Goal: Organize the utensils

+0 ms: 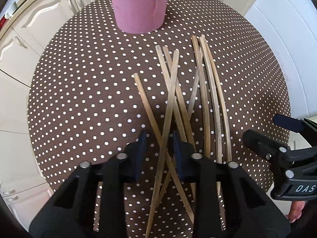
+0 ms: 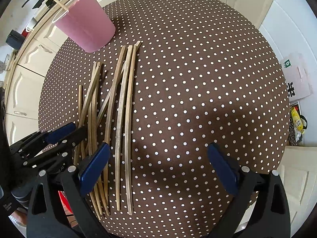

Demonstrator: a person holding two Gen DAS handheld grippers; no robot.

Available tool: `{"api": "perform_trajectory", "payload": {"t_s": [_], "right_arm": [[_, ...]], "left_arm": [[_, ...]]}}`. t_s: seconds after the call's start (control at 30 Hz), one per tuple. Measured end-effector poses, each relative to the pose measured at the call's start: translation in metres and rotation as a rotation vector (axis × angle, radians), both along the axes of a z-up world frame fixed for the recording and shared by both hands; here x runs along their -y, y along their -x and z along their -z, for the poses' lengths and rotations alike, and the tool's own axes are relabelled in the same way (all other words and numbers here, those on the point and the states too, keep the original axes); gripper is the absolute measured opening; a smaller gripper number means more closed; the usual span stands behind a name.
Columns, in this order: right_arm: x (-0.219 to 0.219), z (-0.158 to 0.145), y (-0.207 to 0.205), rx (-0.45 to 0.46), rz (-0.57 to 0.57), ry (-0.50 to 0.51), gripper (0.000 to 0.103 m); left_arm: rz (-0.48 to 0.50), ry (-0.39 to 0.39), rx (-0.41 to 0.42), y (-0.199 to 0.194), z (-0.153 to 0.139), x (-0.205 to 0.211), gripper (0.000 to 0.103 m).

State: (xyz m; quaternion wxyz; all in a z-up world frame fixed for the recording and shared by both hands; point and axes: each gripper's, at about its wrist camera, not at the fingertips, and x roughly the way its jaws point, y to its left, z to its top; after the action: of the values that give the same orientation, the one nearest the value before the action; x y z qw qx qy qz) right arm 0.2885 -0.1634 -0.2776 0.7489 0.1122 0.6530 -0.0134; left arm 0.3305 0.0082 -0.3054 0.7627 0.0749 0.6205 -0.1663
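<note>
Chopsticks lie crossed mid-frame below the cup; your left gripper is narrowed around two, grip unclear; your right gripper gapes empty

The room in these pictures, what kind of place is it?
Most likely a home kitchen: cream cabinet doors with metal handles surround a round table in a polka-dot cloth, with chopsticks beside a pink cup.
</note>
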Motion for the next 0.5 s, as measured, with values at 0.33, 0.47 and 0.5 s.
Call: {"api": "perform_trajectory", "payload": {"t_s": [0.33, 0.47, 0.5], "right_arm": [[0.000, 0.017, -0.009, -0.055, 0.008, -0.013, 0.073], [-0.005, 0.023, -0.011, -0.059, -0.005, -0.005, 0.073], [-0.008, 0.024, -0.012, -0.059, -0.008, -0.005, 0.072]], "left_arm": [[-0.098, 0.041, -0.020, -0.013, 0.003, -0.014, 0.006], [-0.124, 0.064, -0.021, -0.012, -0.003, -0.023, 0.006], [-0.132, 0.065, -0.021, -0.013, -0.004, -0.026, 0.006]]}}
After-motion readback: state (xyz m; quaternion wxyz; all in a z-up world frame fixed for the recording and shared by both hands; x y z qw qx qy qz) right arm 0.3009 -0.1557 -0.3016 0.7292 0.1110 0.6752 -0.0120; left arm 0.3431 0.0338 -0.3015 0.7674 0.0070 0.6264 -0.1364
